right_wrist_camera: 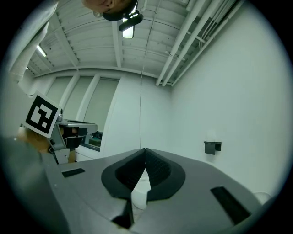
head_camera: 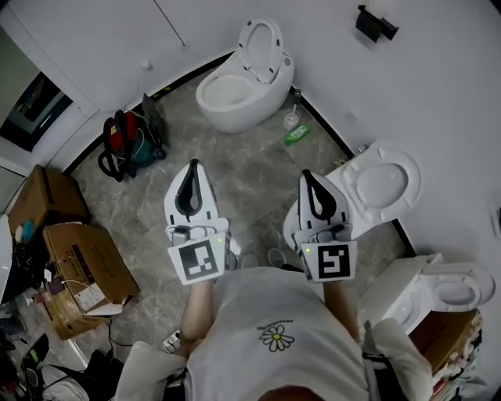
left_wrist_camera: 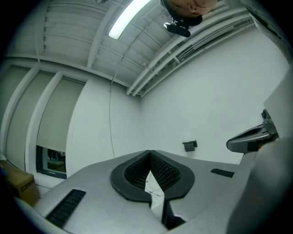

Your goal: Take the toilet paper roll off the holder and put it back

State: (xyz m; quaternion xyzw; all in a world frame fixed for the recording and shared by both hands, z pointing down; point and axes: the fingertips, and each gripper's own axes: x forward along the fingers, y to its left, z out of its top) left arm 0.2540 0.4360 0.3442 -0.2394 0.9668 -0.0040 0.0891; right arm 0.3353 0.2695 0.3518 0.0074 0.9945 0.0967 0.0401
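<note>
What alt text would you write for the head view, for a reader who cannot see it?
Seen from above, a person holds the left gripper and right gripper, both shut and empty, out over a grey stone floor. White toilets stand along the wall, and cardboard boxes sit at the left.

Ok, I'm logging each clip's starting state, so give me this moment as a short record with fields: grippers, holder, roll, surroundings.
left gripper: shut, empty, held out in front
right gripper: shut, empty, beside the left one
holder: black, on the white wall, far from both grippers
roll: too small to make out
floor: grey stone, three white toilets on it
task: seemingly not begun
</note>
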